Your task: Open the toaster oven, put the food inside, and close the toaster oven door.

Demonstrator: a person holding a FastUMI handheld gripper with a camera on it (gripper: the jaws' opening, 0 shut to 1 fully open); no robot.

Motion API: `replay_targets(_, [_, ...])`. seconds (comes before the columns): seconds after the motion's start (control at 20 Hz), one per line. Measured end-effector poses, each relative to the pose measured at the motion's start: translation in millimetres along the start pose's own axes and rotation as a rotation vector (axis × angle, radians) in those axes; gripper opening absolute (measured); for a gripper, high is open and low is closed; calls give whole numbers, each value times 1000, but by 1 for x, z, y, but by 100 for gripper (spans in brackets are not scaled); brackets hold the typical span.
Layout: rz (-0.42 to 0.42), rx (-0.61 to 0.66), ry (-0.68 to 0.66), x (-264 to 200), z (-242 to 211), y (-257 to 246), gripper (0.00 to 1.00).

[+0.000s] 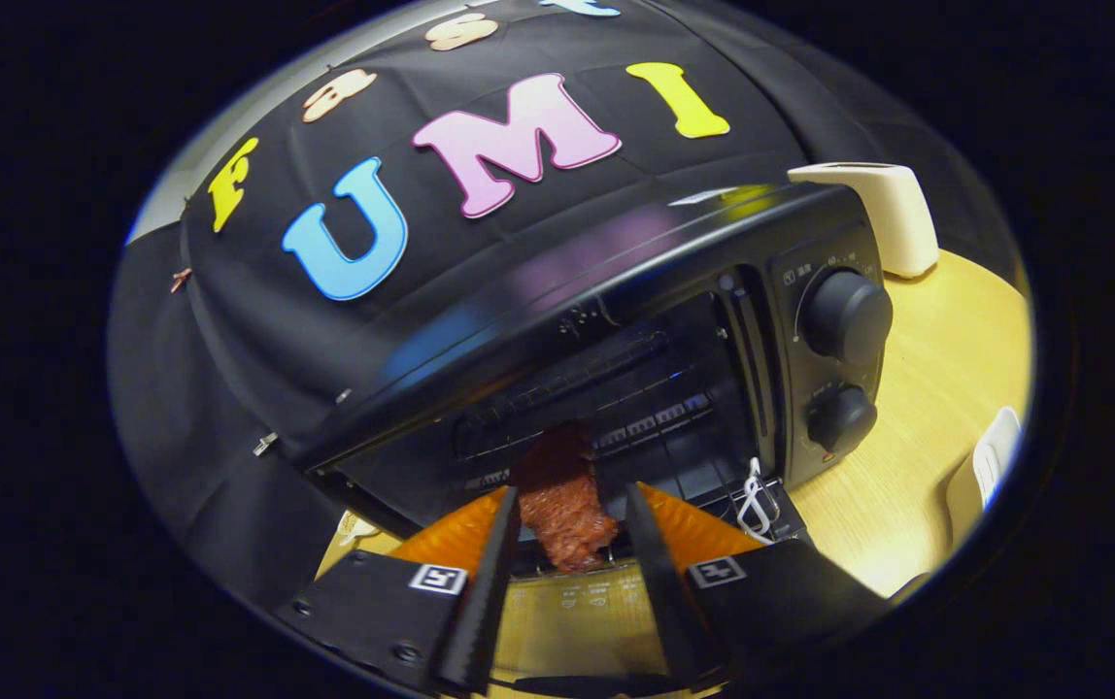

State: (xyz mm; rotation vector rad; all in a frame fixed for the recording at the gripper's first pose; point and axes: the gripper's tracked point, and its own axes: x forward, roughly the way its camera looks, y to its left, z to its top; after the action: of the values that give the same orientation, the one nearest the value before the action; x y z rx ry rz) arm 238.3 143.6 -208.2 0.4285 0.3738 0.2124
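Mid-task on step two: oven [616, 320] is open, door [577, 607] dropped flat under the fingers, cavity facing me just ahead. Gripper [567, 519] has the food [565, 510], a reddish-brown meat-like piece, between the fingers; both look pressed on its sides, so I read it as a pinch, and the piece pokes out past the tips toward the opening. Food sits at the mouth of the cavity, above the front of the rack [655, 427], not yet set down as far as I can tell. Next move, my call: push forward a bit so the piece is well over the rack, lower, then spread the fingers and back straight out without dragging it. Watch the white wire handle [757, 500] just right of the right finger, could snag. After that the door needs lifting from below to shut. Knobs [844, 316] sit further right, clear of the path. View is tilted, so depth into the cavity is hard to judge.
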Motion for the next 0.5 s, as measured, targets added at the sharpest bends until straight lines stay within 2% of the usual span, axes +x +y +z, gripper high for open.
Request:
replay_targets(0.1, [-5, -55, 8, -12, -2, 2, 98])
replay_targets(0.25, [-7, -113, 41, -35, -8, 10, 98])
replay_targets(0.5, [-54, -226, 120, -82, -24, 13, 98])
